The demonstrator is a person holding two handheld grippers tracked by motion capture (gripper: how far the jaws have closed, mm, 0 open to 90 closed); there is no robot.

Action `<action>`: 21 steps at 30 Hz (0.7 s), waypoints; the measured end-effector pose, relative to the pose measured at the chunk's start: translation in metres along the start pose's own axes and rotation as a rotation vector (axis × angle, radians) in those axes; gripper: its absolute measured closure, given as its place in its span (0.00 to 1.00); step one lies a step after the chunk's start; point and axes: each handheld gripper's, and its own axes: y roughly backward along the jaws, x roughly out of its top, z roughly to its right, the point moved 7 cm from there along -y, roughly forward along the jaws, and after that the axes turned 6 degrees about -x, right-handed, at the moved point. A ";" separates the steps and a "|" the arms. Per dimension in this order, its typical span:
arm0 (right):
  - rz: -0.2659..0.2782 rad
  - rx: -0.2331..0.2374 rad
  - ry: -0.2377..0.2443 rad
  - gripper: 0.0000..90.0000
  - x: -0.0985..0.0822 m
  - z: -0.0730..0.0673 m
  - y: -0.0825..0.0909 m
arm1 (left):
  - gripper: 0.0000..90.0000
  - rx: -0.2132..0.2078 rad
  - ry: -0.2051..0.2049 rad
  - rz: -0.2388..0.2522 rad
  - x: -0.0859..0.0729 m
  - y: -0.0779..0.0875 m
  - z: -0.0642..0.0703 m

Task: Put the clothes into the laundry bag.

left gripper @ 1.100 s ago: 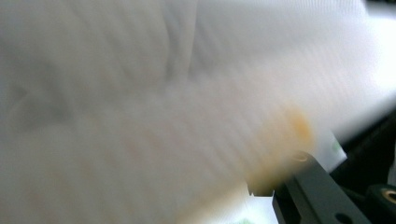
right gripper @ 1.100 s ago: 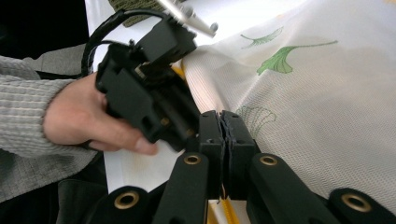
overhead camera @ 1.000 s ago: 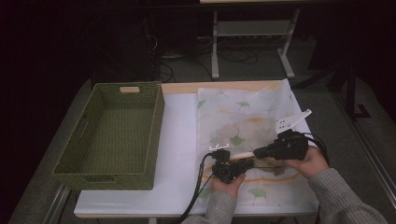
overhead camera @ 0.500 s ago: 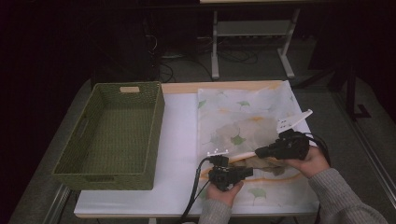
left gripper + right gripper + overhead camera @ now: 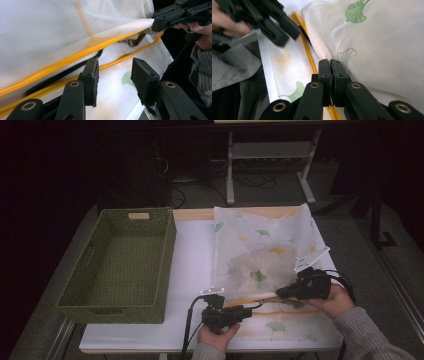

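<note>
A green woven basket (image 5: 117, 265) sits at the left of the frame on the white desk (image 5: 192, 255).

The mesh bag (image 5: 260, 265) at centre right was white and translucent, printed with green and pale yellow-orange ginkgo leaves and edged with a bright orange-yellow zip band. At left sat an olive-green woven basket (image 5: 120, 265). The surface (image 5: 192, 255) was white with a light wood far edge. Both grippers, left gripper (image 5: 247, 310) and right gripper (image 5: 281, 293), were black; the sleeve (image 5: 365, 337) at lower right was grey.
</note>
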 end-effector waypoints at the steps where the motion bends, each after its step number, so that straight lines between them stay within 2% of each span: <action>1: 0.006 0.000 0.000 0.97 -0.001 0.000 0.000 | 0.63 0.004 0.001 0.001 -0.001 0.006 -0.002; 8: -0.041 -0.033 -0.020 0.97 -0.018 0.008 -0.003 | 0.60 0.047 0.006 0.030 -0.002 0.041 -0.015; 10: -0.038 -0.036 -0.029 0.97 -0.019 0.010 -0.002 | 0.60 0.066 0.009 0.038 -0.002 0.049 -0.020; 13: -0.037 -0.043 -0.027 0.97 -0.019 0.012 -0.001 | 0.58 0.076 0.015 0.047 -0.002 0.055 -0.024; 15: -0.041 -0.048 -0.033 0.97 -0.021 0.014 -0.001 | 0.57 0.098 0.007 0.046 -0.003 0.057 -0.026; 21: -0.019 -0.051 -0.043 0.97 -0.024 0.017 0.005 | 0.50 0.123 -0.003 0.020 -0.007 0.057 -0.030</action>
